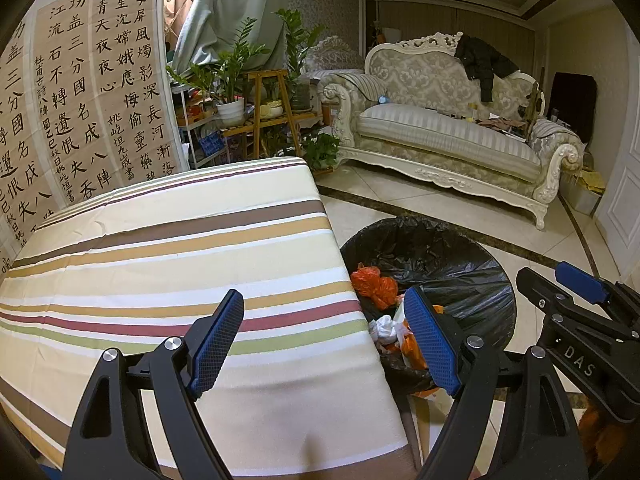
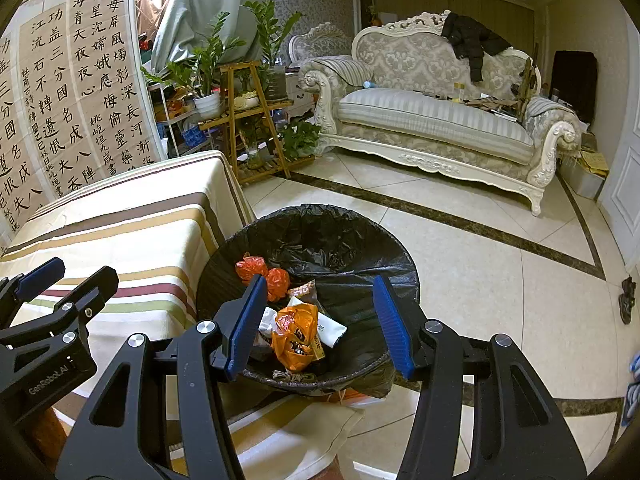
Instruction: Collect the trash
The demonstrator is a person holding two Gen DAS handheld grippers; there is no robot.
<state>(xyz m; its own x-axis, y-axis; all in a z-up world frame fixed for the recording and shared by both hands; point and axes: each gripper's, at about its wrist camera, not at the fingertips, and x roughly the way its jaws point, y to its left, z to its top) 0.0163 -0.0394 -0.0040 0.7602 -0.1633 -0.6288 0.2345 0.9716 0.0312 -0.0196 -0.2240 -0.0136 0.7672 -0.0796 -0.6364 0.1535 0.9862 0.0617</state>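
Observation:
A round bin with a black liner (image 2: 332, 236) stands on the floor beside the table; it also shows in the left wrist view (image 1: 460, 248). Inside lie crumpled orange bags (image 2: 296, 336), an orange wad (image 2: 250, 266), white paper (image 2: 332, 330) and snack wrappers. My right gripper (image 2: 320, 324) is open and empty, held over the bin. My left gripper (image 1: 326, 332) is open and empty, over the table's right edge next to the bin. The table has a striped cloth (image 1: 160, 264) with no trash showing on it.
An ornate white sofa (image 2: 432, 120) with a black jacket stands at the back right. A wooden plant stand (image 2: 248, 120) with potted plants is behind the table. A calligraphy screen (image 1: 80, 100) stands at the left. Tiled floor (image 2: 500, 280) lies right of the bin.

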